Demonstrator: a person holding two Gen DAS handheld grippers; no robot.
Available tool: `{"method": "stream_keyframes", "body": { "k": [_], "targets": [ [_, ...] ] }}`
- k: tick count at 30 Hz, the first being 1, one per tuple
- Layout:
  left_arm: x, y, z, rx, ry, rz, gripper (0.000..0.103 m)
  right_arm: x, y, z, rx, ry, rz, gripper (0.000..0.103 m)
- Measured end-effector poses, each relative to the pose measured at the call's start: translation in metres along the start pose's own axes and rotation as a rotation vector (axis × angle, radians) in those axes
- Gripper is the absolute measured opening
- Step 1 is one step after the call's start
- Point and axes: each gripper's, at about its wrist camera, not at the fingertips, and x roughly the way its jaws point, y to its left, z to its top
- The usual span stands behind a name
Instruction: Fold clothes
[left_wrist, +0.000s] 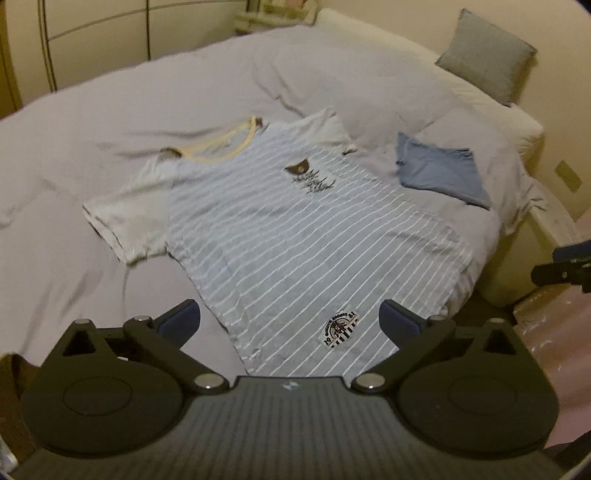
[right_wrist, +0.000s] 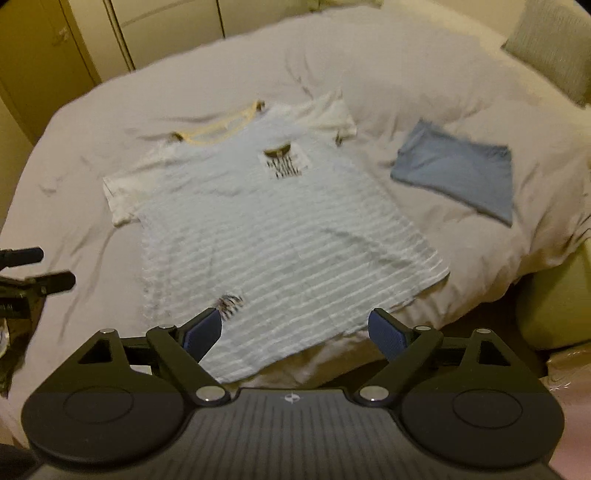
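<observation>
A pale blue T-shirt with white stripes (left_wrist: 295, 236) (right_wrist: 280, 236) lies spread flat on the bed, face up, white sleeves out, yellow collar at the far end, hem toward me. A folded blue garment (left_wrist: 439, 171) (right_wrist: 458, 177) rests to its right. My left gripper (left_wrist: 290, 321) hovers open above the hem near the shirt's badge patch (left_wrist: 341, 328), holding nothing. My right gripper (right_wrist: 295, 332) stands open over the hem's near edge, also holding nothing. Each gripper shows at the edge of the other's view: right gripper (left_wrist: 565, 269), left gripper (right_wrist: 33, 273).
The bed's grey cover (left_wrist: 110, 147) (right_wrist: 406, 74) spreads wide around the shirt. A grey pillow (left_wrist: 487, 70) leans at the far right corner. Wardrobe doors (right_wrist: 74, 44) stand behind the bed. The bed's right edge drops to a pinkish floor (left_wrist: 554, 350).
</observation>
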Motion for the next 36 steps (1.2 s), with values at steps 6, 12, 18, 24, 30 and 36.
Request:
{"method": "stream_keyframes", "body": {
  "k": [6,12,18,24,30,36],
  "targets": [
    [-0.061,0.027,-0.025,0.122,-0.019,0.033,0.102,-0.038,0.053,-0.026,0.092,-0.043,-0.042,0.089],
    [-0.115,0.078,-0.063,0.071,-0.035,0.056,0.102,-0.062,0.116,-0.054,0.055,-0.06,-0.043,0.089],
    [-0.14,0.112,-0.091,0.011,-0.04,0.08,0.102,-0.071,0.154,-0.078,0.032,-0.056,-0.032,0.089],
    [-0.147,0.117,-0.096,0.023,-0.053,0.056,0.102,-0.073,0.174,-0.098,0.017,-0.027,-0.048,0.089],
    [-0.146,0.106,-0.096,0.064,-0.049,0.024,0.102,-0.071,0.182,-0.111,0.015,0.01,-0.047,0.089],
    [-0.141,0.102,-0.102,0.077,-0.019,0.016,0.102,-0.067,0.181,-0.116,0.03,0.034,-0.056,0.089]
  ]
}}
